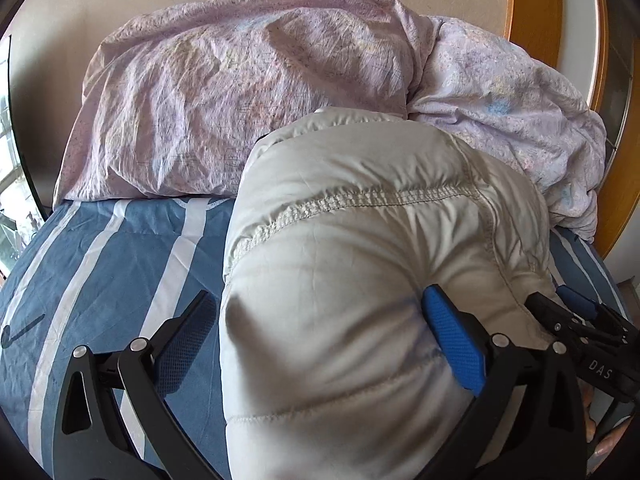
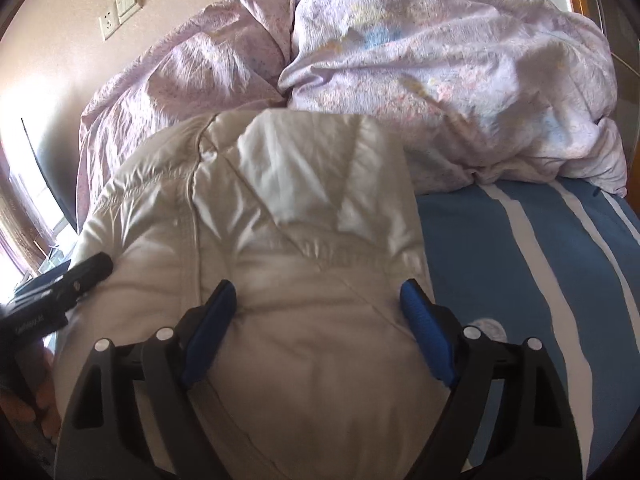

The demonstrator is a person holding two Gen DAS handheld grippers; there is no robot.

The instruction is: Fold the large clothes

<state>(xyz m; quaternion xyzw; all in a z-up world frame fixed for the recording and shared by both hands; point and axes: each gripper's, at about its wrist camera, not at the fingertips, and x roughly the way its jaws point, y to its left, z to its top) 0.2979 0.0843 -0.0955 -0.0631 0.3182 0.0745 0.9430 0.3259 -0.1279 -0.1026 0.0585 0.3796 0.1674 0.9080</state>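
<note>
left gripper [image 1: 316, 340] in matte black plastic, chunky triangular cutout arms, shiny round silver rivets, textured blue rubber pads [image 1: 454, 346], right gripper [image 2: 316, 328] same build, white "DAS" lettering on its side seen from the left camera

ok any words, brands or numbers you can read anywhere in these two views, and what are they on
"DAS" in white letters, on the black body of the right hand-held gripper, seen at the right edge of the left wrist view.
White lettering on the left hand-held gripper, at the left edge of the right wrist view: too blurred to read.
Nothing readable on the puffy jacket, the striped bed sheet or the wall switch plates.
</note>
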